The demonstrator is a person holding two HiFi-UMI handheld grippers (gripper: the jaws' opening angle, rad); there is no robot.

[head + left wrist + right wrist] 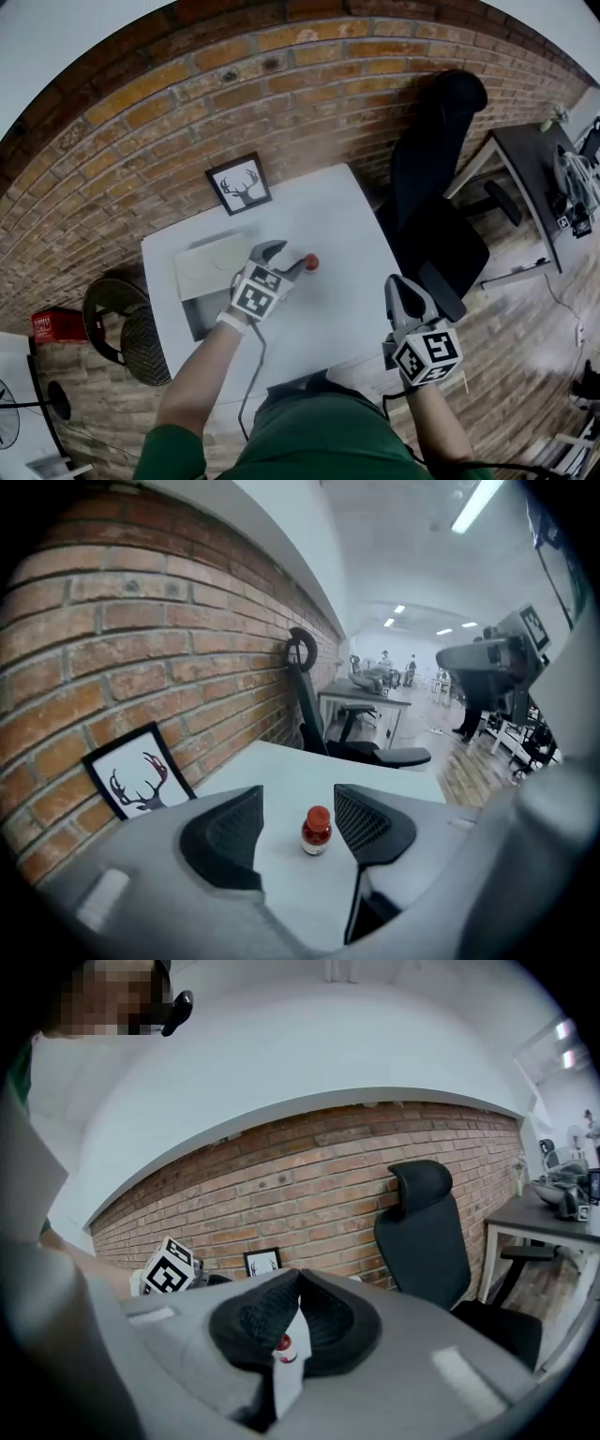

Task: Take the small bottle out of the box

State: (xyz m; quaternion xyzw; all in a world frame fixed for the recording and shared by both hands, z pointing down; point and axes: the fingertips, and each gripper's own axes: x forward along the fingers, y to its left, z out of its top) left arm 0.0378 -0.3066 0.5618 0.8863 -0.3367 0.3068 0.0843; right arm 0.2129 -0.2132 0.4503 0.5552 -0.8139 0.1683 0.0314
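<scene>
Nearest me, my left gripper (298,803) gapes wide, untouching, around the small bottle (316,831), upright on the white table (281,761) and seemingly already out of the box (211,265). Little remains, I judge. My right gripper (298,1279) is closed, empty.

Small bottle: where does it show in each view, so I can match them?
Head view: small bottle on the table, just past the left gripper.
Left gripper view: small bottle at centre, upright, seen between the open jaws, untouched.
Right gripper view: small bottle low centre, glimpsed beyond the shut jaws.
Shared landmark: framed deer picture against the brick wall.
</scene>
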